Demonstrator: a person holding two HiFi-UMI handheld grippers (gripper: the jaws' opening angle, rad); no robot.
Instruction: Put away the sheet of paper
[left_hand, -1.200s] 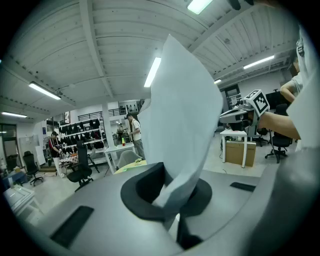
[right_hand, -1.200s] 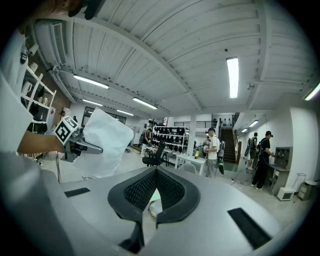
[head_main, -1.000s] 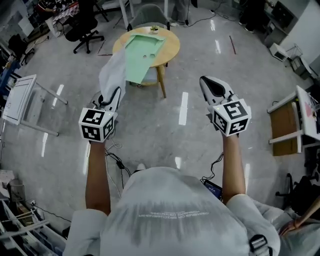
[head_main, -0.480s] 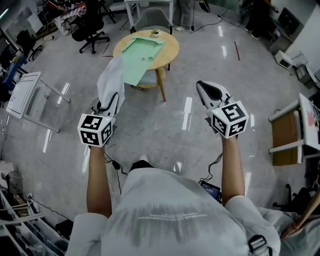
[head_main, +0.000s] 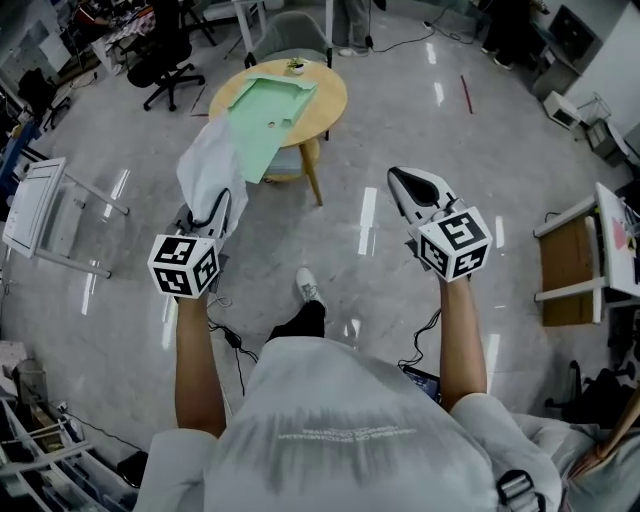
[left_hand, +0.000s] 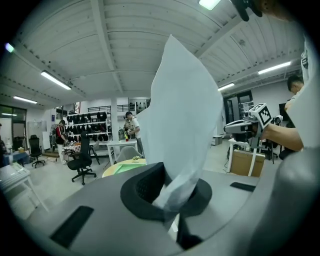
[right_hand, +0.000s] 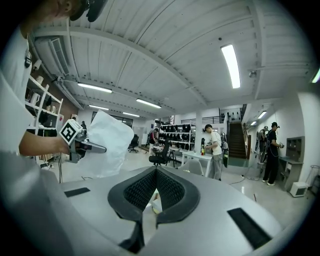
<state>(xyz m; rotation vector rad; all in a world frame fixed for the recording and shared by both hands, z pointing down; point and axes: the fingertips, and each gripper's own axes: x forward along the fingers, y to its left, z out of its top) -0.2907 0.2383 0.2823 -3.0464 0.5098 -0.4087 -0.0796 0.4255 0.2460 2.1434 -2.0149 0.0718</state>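
Out on the open floor, well short of the round desk (head_main: 335, 100) with the green folder (head_main: 262, 115) on it, the left claw (head_main: 221, 200) is clenched on one crumpled corner of the sheet of paper (head_main: 207, 168), which stands above it, bowed and floppy. That's a thin pinch: a snag or a quick swing could tear the corner or let the sheet slip out and drop to the floor. The right claw (head_main: 397, 177) is closed on nothing, well apart from the paper, so it lends no support. Loose cables (head_main: 232, 335) lie near the person's feet, a trip risk, I'd say.
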